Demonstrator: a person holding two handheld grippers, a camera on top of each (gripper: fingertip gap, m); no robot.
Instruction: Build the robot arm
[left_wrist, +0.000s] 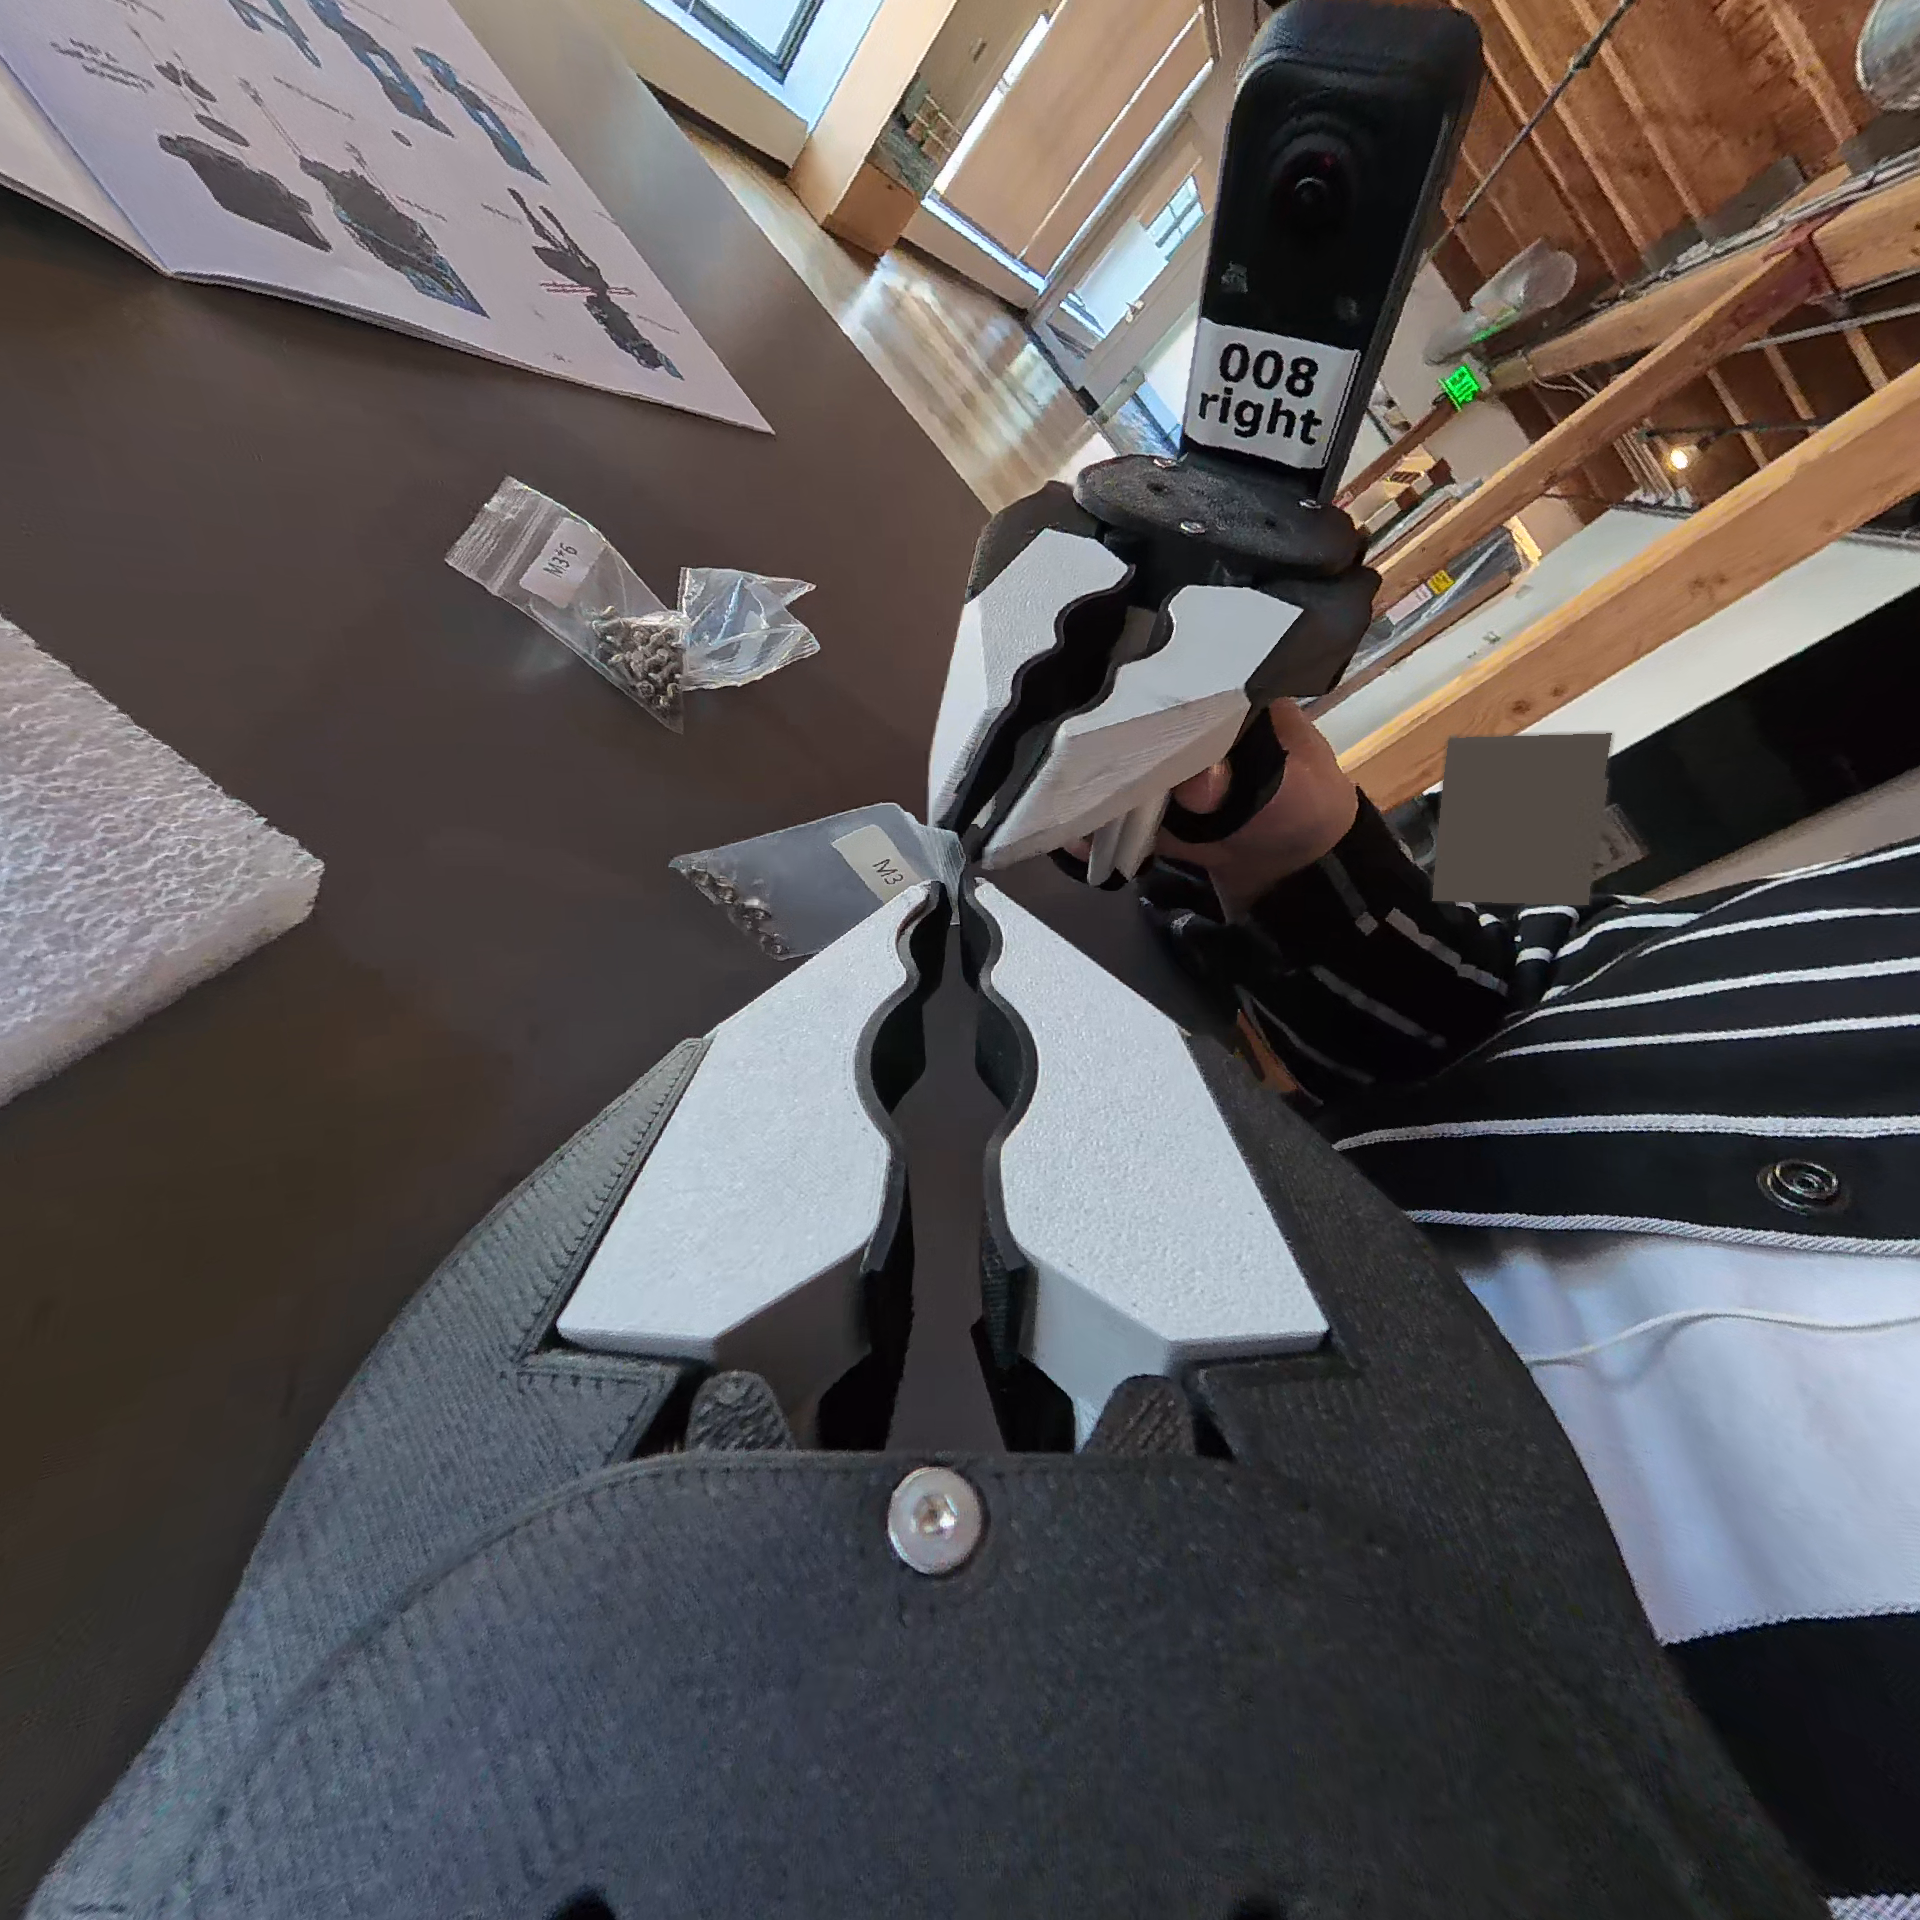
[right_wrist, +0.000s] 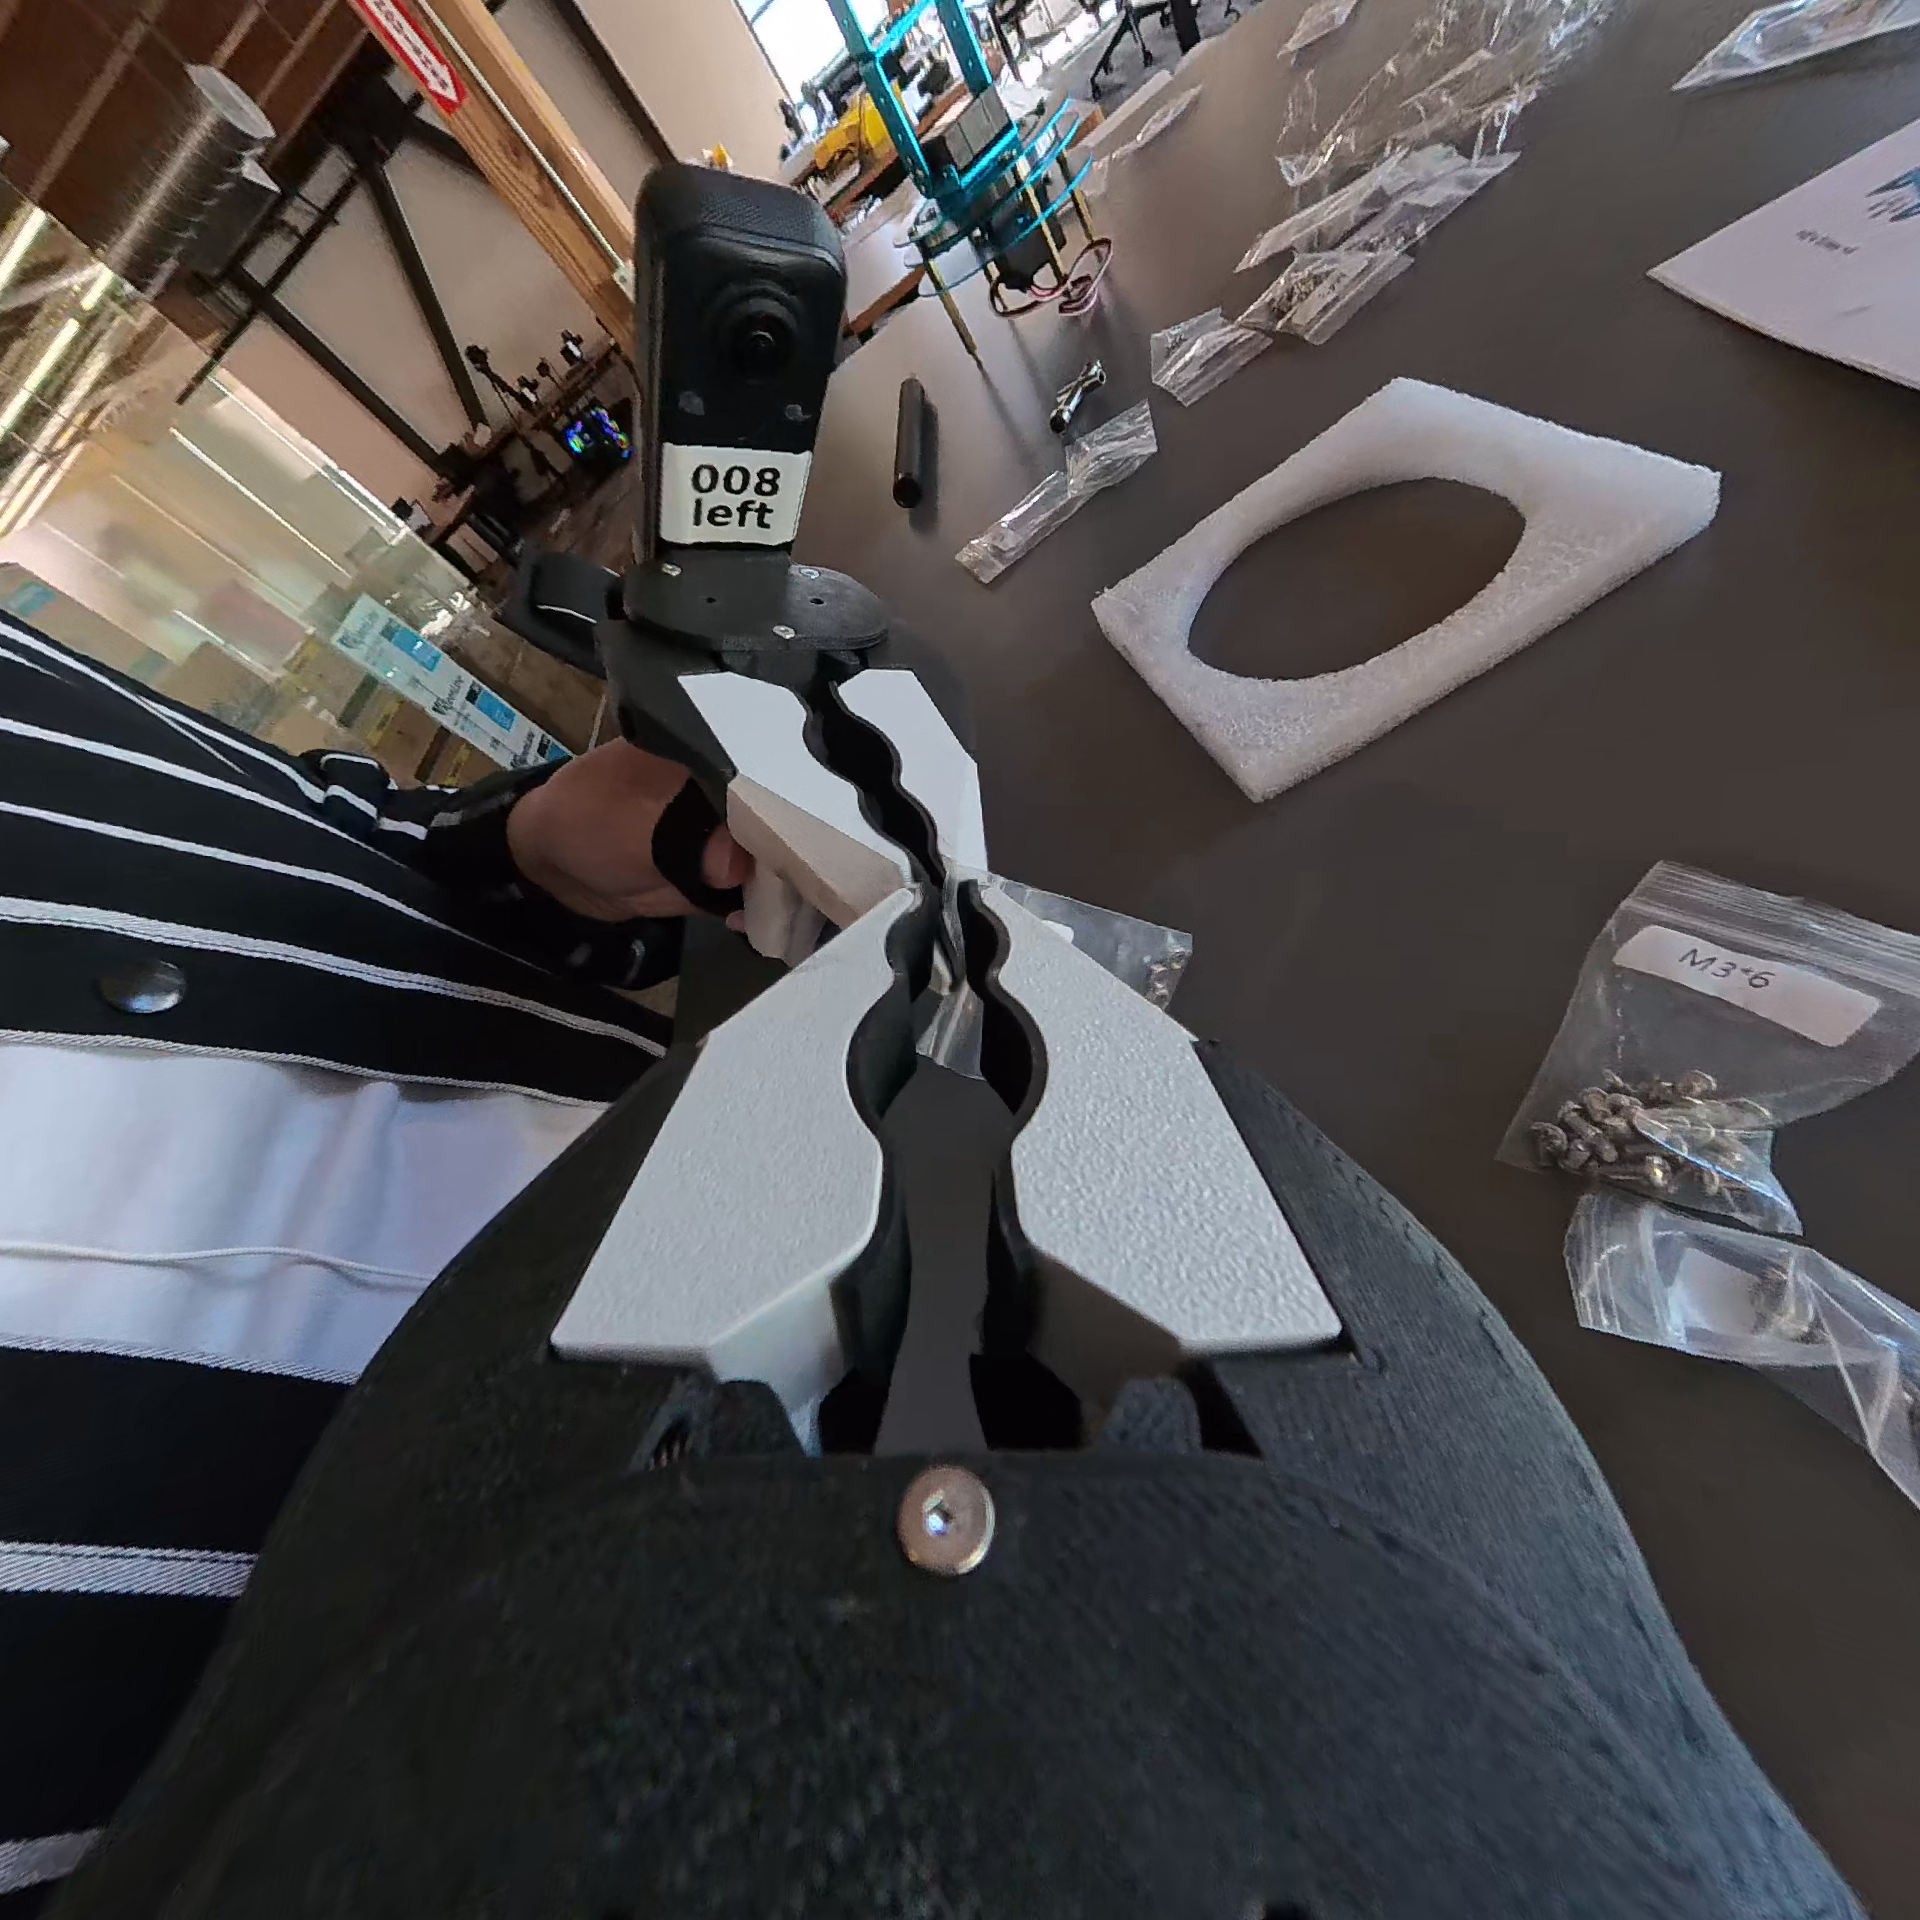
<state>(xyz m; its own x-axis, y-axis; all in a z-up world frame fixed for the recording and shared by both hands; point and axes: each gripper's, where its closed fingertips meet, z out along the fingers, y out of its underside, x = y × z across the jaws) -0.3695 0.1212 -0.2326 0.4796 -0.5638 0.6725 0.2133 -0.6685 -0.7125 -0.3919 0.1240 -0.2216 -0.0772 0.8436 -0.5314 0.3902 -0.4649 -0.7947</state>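
Note:
A small clear zip bag of screws (left_wrist: 790, 868) with a white label hangs just above the dark table (left_wrist: 312, 1039). My left gripper (left_wrist: 954, 896) is shut on the bag's top edge. My right gripper (left_wrist: 966, 836) comes down from the upper right and is shut on the same edge, its tips almost touching the left's. In the right wrist view my right gripper (right_wrist: 940, 902) pinches the bag (right_wrist: 1101, 935), and the left gripper (right_wrist: 930, 868) meets it from the upper left. The screws lie in the bag's far end.
A second labelled screw bag (left_wrist: 582, 613) (right_wrist: 1683, 1060) and an emptier clear bag (left_wrist: 743, 629) lie nearby. A white foam frame with an oval hole (right_wrist: 1621, 520), a printed sheet (left_wrist: 364, 177), a black rod (right_wrist: 914, 436), several more bags and a teal frame (right_wrist: 966, 135) lie farther off. Less than 4 cm separates the two grippers' tips.

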